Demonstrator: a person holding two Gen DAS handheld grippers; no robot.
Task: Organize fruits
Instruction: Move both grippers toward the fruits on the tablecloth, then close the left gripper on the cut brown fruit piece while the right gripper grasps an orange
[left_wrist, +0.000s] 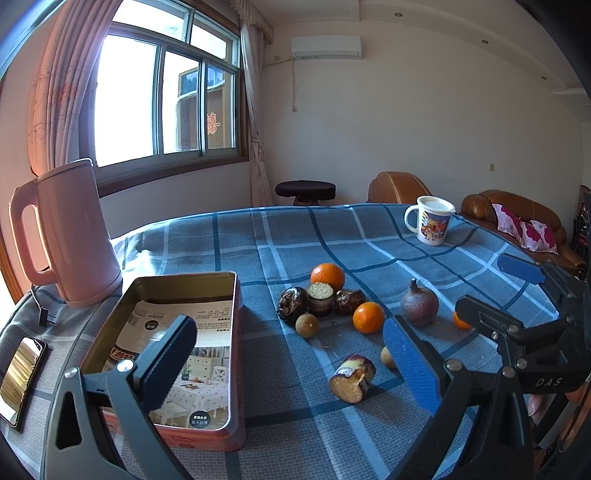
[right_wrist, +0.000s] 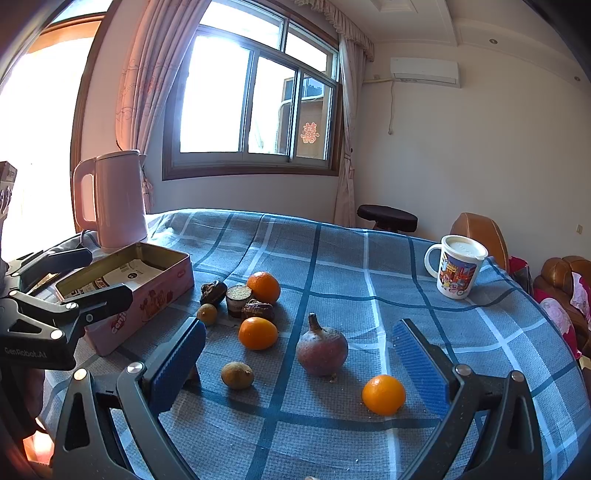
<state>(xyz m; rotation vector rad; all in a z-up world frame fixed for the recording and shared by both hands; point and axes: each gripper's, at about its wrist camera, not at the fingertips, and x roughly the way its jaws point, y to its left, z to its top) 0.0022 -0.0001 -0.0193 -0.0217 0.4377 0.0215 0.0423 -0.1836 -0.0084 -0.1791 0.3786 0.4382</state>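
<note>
Nearest my left gripper (left_wrist: 291, 358): its blue pads, spread wide with nothing between them, hovering over the blue plaid cloth (left_wrist: 295, 236). Just past the right pad I note a cut sweet-potato piece (left_wrist: 352, 377) lying on its side. Left of it stands the open pink tin (left_wrist: 236, 354), printed paper inside, no fruit in it. My right gripper (right_wrist: 299, 358) is likewise spread wide and empty, low over the cloth. Between its pads lie a purplish stemmed fruit (right_wrist: 322, 350), a brown longan (right_wrist: 237, 374) and an orange (right_wrist: 383, 394), all apart from one another. Farther back, a cluster near the tin: two oranges (right_wrist: 263, 286), dark dried pieces, a second longan (right_wrist: 207, 314). Pink kettle (right_wrist: 118, 199) behind the tin; lidded mug (right_wrist: 458, 267) far right.
</note>
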